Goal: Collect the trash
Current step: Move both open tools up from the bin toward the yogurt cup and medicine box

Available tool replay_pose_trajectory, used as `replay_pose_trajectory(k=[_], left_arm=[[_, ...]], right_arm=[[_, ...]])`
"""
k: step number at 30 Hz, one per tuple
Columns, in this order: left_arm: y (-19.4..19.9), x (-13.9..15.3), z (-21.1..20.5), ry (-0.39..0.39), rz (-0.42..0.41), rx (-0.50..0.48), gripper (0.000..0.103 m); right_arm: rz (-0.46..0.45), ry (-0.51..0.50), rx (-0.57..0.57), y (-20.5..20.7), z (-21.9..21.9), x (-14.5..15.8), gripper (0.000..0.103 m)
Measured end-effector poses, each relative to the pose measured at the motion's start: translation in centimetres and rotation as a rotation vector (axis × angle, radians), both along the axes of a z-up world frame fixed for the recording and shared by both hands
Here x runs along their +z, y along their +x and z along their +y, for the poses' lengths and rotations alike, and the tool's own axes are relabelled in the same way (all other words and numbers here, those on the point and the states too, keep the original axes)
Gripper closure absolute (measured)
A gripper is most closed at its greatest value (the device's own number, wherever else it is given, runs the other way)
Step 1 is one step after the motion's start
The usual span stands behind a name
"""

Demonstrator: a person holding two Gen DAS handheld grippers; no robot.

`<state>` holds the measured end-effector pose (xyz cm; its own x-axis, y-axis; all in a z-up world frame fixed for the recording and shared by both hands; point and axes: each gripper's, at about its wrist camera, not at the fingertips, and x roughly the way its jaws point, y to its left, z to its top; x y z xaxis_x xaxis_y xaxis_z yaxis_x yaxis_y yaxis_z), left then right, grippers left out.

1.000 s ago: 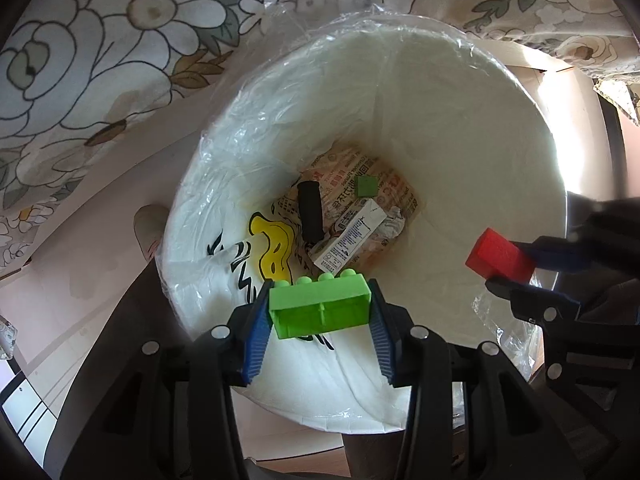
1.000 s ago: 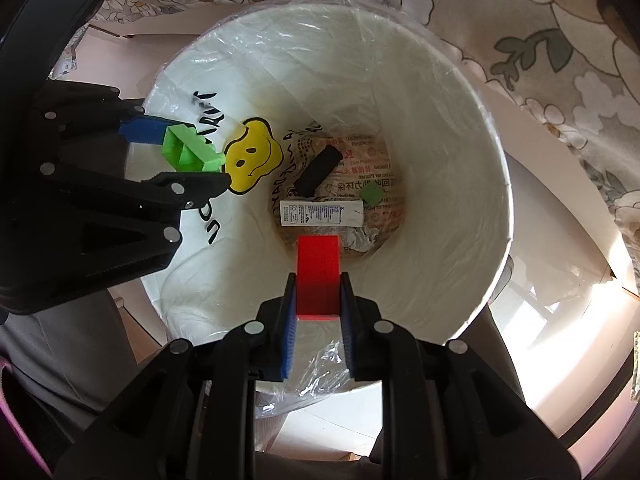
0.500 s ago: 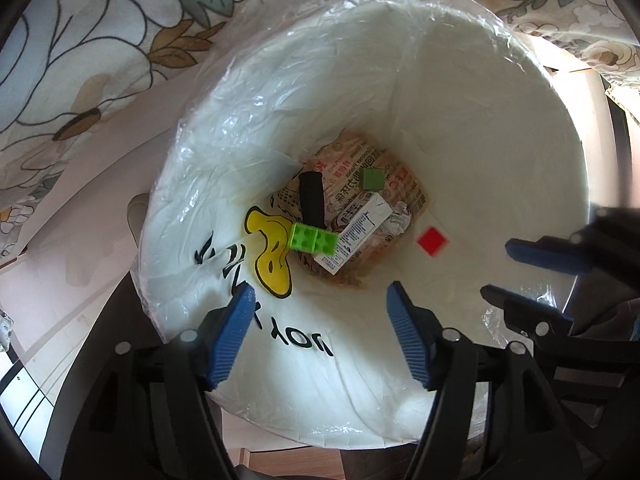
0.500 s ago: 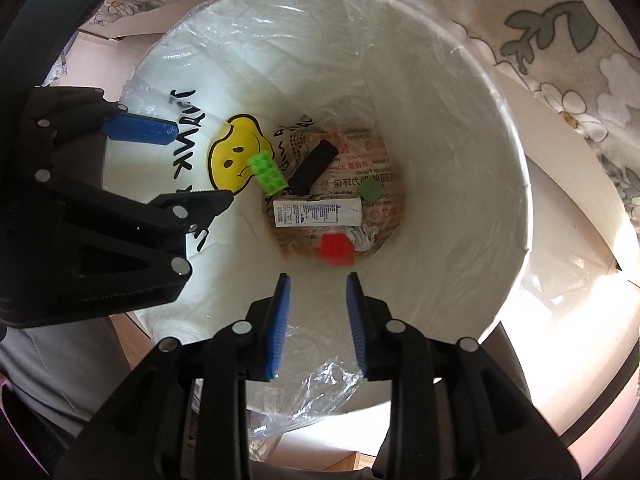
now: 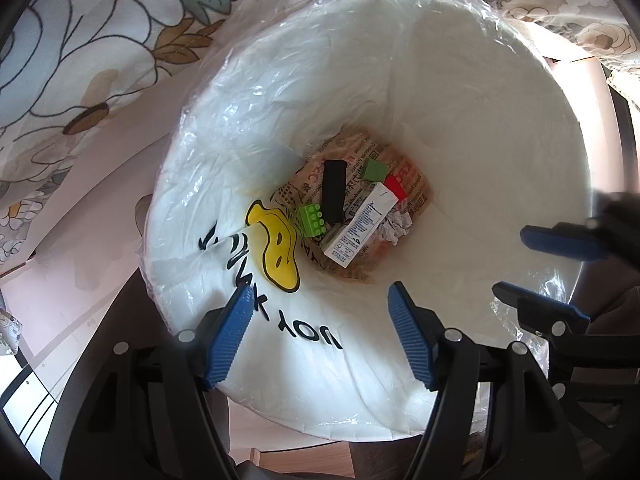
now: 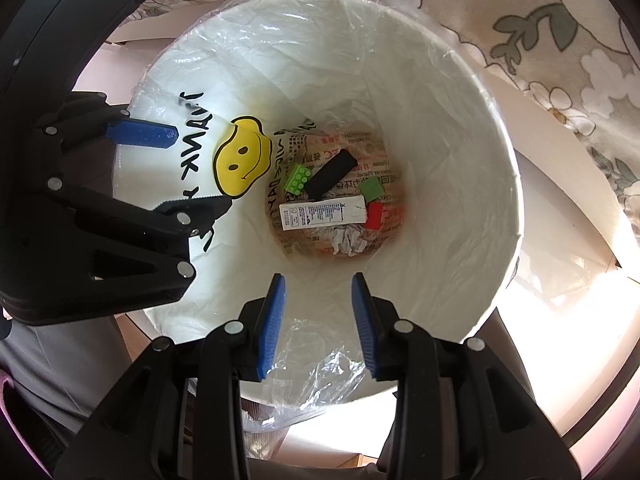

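Observation:
A white bin (image 5: 440, 100) (image 6: 440, 140) lined with a clear bag lies under both grippers. At its bottom lie a green studded brick (image 5: 312, 220) (image 6: 297, 178), a red block (image 5: 396, 186) (image 6: 375, 216), a black bar (image 5: 334, 190), a white carton (image 5: 360, 220), a small green square (image 5: 376, 169) and crumpled paper (image 5: 396, 226). My left gripper (image 5: 318, 292) (image 6: 202, 168) hangs open above the near rim, nothing between its blue pads. My right gripper (image 6: 318, 280) (image 5: 510, 262) is open beside it, also holding nothing.
A yellow smiley face (image 6: 240, 160) with black lettering is printed on the bag's inner wall. Floral cloth (image 5: 80, 40) (image 6: 560, 20) lies behind the bin. Pale floor (image 5: 80, 240) surrounds it, and loose bag plastic (image 6: 320, 376) spills over the near rim.
Both grippers opened. The green brick fell from the left one and the red block from the right; both now rest at the bottom of the bin.

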<state>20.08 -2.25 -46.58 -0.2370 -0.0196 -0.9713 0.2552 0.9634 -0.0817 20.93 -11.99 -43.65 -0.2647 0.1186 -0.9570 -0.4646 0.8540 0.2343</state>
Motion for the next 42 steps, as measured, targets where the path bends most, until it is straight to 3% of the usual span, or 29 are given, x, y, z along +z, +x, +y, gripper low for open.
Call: replay_pose_trajectory(k=[5, 10, 18, 31, 33, 39, 42], left_arm=[[-0.2, 1.5, -0.1, -0.005, -0.024, -0.005, 0.031], [-0.7, 3.2, -0.4, -0.011, -0.047, -0.017, 0.031], [-1.6, 6.5, -0.2, -0.001, -0.102, -0.046, 0.031], [-0.3, 16.5, 2.6, 0.027, -0.266, -0.016, 0.031], [-0.1, 18.1, 2.9, 0.026, -0.29, -0.013, 0.031], [0.3, 22.9, 3.3, 0.015, -0.359, 0.008, 0.031], [0.5, 25.2, 3.4, 0.01, -0.393, 0.018, 0.031]], right_arm=[[-0.016, -0.003, -0.002, -0.4, -0.1, 0.7, 0.067], [-0.038, 0.001, -0.008, -1.0, 0.1, 1.6, 0.06], [-0.089, 0.008, 0.02, -2.2, 0.4, 4.7, 0.06], [-0.228, -0.002, 0.092, -3.2, 0.1, 13.5, 0.06], [-0.257, -0.002, 0.107, -3.3, -0.1, 15.2, 0.054], [-0.344, -0.005, 0.128, -3.2, -0.1, 19.5, 0.05], [-0.385, -0.005, 0.133, -2.8, -0.2, 21.7, 0.04]])
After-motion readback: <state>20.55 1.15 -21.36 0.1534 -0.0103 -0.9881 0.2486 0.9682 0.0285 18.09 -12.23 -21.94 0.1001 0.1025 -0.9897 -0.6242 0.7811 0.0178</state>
